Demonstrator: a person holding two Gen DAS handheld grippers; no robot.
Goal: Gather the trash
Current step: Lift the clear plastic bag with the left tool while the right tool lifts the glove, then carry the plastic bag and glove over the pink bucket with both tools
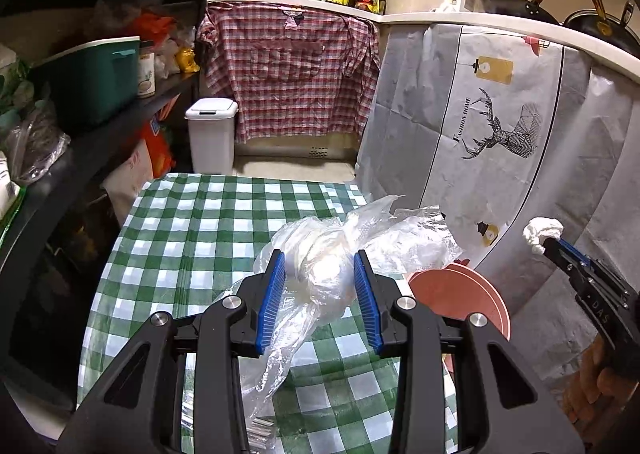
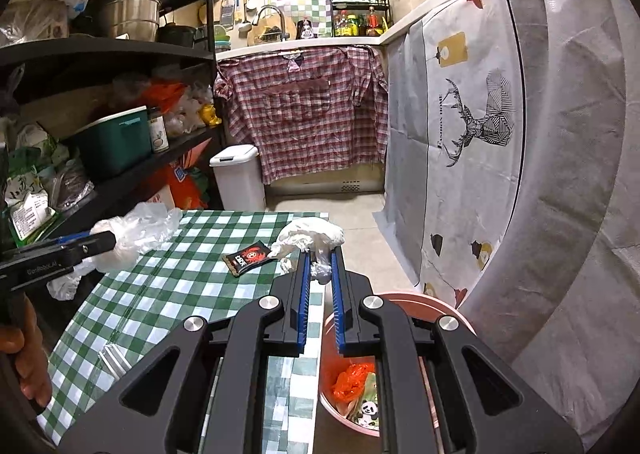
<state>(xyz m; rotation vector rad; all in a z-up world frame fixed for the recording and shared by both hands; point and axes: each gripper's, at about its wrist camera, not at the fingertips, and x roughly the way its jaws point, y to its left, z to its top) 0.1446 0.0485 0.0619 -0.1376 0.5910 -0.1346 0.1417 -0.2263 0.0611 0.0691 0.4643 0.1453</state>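
My left gripper is shut on a crumpled clear plastic bag, held above the green checked table; it also shows in the right wrist view. My right gripper is shut on a white crumpled tissue, held above the table's right edge; the tissue also shows in the left wrist view. A pink bin stands below the right gripper, beside the table, with orange and printed wrappers inside. A black sachet lies on the table.
A black shelf rack full of bags and boxes runs along the left. A white lidded bin stands on the floor beyond the table. A counter draped in a deer-print cloth borders the right.
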